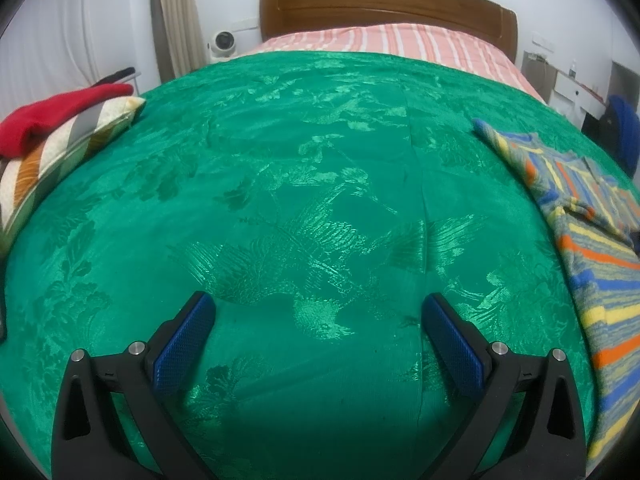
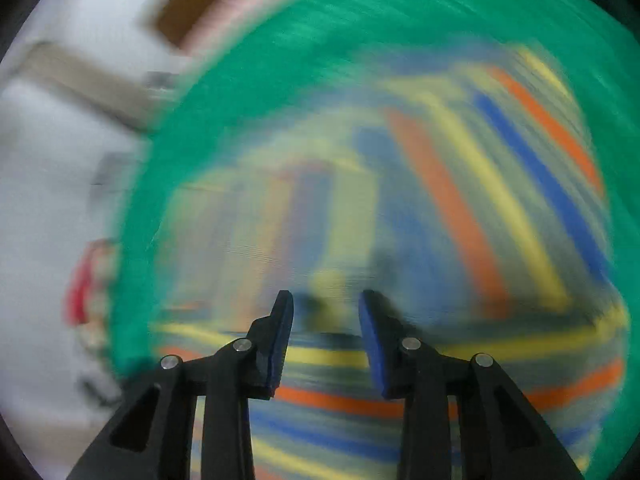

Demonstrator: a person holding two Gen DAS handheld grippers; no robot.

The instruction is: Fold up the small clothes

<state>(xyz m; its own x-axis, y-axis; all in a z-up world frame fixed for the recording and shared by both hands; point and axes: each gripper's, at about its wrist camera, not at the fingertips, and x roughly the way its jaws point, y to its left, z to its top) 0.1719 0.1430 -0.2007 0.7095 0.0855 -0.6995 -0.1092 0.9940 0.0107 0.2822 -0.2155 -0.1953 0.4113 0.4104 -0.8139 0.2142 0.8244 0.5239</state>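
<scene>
Left tongs [image 1: 318,312] hang released over bare green brocade bedspread [image 1: 280,160], blue pads wide apart, nothing between them. The striped knitted garment in blue, orange, yellow and grey [image 1: 592,216] lies off at the right edge of that view, on the bedspread, rumpled, one sleeve stretched toward the wooden headboard [image 1: 384,4]. The right-hand view is badly smeared, but I read the right tongs [image 2: 326,300] as over the same garment [image 2: 460,200], pads a narrow gap apart, gripping no cloth that I can see. A red folded cloth [image 1: 60,116] sits on a striped cushion [image 1: 68,148] at the far left. I judge the folding barely started: the garment isn't squared up, no clean fold shows, and every fold is left.
</scene>
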